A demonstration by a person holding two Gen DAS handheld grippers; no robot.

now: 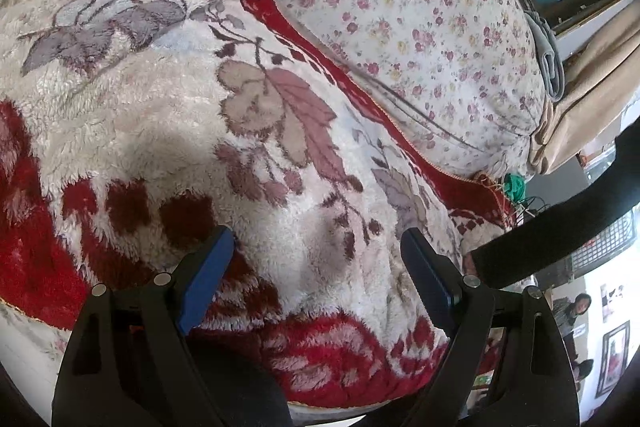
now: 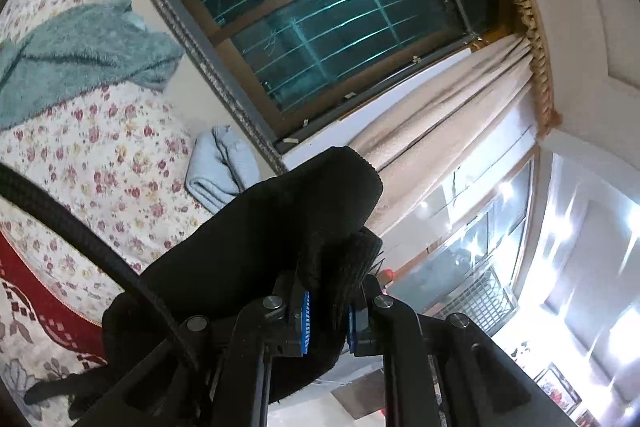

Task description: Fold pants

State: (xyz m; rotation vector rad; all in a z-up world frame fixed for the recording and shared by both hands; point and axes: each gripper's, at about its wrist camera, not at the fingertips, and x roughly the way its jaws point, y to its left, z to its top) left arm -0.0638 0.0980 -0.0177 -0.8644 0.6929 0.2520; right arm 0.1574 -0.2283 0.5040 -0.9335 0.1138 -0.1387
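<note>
My right gripper [image 2: 329, 321] is clamped on the pants [image 2: 280, 227]: a thick bunch of black knit fabric sits pinched between the blue pads, jaws nearly together, with the cloth bulging above them and the rest draping away to the lower left of the right wrist view. That gripper points about level, toward the window [image 2: 320, 7] and curtain [image 2: 440, 131], so the pants are off the bed there and hang from the grip.

My left gripper [image 1: 318, 269] stands wide open with nothing between its fingers, tilted down over the blanket [image 1: 160, 107]. In its view the pants [image 1: 560, 227] show as a dark band crossing the right edge, running from low near the right finger up and out to the right. So the fabric lies to the right of the left gripper, close beside its right finger but not between the jaws; whether it touches that finger I cannot tell.

I judge the long axis of the pants runs from the right gripper's hold down toward the blanket. The free end is nearer my left hand, so the next move probably needs the left gripper to swing right and take it before the pants can be spread for folding.
</note>
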